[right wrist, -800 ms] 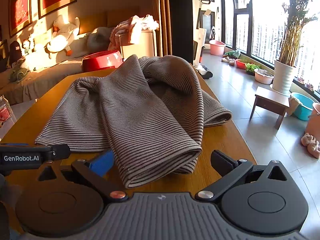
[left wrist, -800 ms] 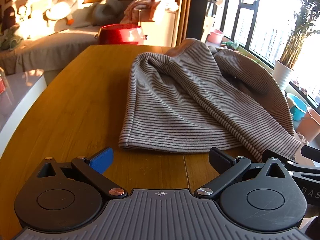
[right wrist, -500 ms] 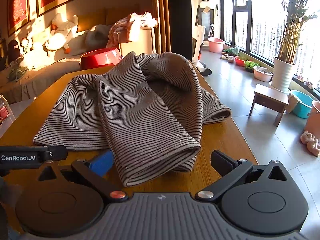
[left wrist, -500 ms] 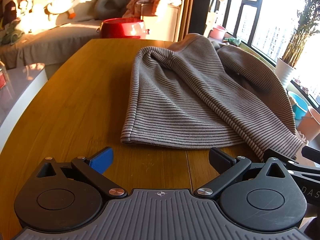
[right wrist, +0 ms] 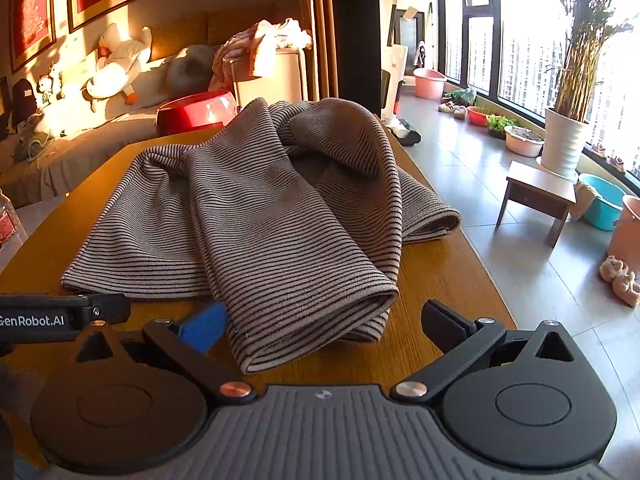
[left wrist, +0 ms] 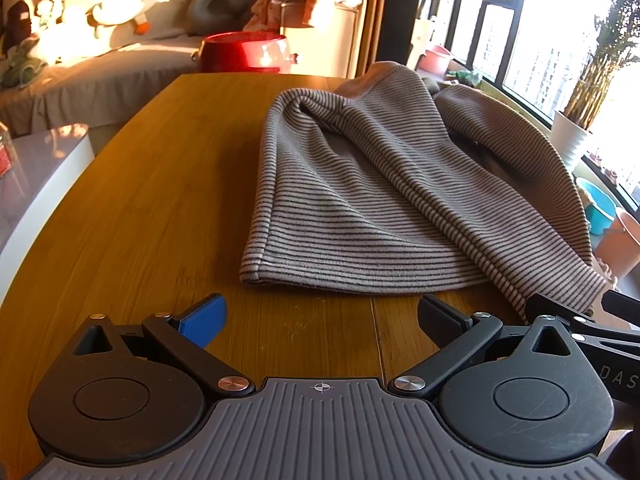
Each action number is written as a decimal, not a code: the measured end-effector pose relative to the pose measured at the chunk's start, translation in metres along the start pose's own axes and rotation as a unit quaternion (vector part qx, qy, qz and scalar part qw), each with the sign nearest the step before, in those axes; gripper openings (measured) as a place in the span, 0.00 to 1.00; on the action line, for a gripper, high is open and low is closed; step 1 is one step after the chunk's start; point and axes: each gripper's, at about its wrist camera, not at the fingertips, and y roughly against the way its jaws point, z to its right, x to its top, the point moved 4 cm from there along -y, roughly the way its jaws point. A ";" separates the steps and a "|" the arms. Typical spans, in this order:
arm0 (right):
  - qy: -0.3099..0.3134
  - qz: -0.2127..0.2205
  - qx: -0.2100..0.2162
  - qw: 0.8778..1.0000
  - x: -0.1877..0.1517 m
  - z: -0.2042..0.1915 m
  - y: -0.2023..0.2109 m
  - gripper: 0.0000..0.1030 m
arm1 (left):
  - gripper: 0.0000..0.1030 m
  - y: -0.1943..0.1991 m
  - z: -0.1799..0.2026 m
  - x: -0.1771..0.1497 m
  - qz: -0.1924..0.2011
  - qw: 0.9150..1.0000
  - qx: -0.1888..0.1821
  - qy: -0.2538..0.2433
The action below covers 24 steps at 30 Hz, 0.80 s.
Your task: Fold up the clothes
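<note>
We saw low, warm sunlight pouring in through the windows point(right wrist: 520, 40) on the right, blown out to white glare there. It gilded the far wall point(right wrist: 168, 12) and bed point(left wrist: 120, 56) and left a sheen on the bench point(left wrist: 160, 184). Both fisheye views bent straight lines at the edges; the foreground stayed shadowed but sharp.
</note>
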 end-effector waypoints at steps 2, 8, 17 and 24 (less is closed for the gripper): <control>0.001 -0.005 -0.002 1.000 0.011 -0.002 0.002 1.00 | 1.00 0.000 0.000 0.000 0.000 1.000 0.000 0.000; -0.001 -0.010 -0.003 1.000 0.014 -0.004 0.003 1.00 | 1.00 0.000 0.000 0.000 -0.004 1.000 0.000 -0.002; -0.004 -0.015 -0.002 1.000 0.015 -0.002 0.003 1.00 | 1.00 -0.001 0.000 0.000 -0.004 1.000 0.002 -0.004; -0.005 -0.014 -0.002 1.000 0.015 -0.003 0.003 1.00 | 1.00 -0.001 0.001 0.000 -0.004 1.000 0.002 -0.005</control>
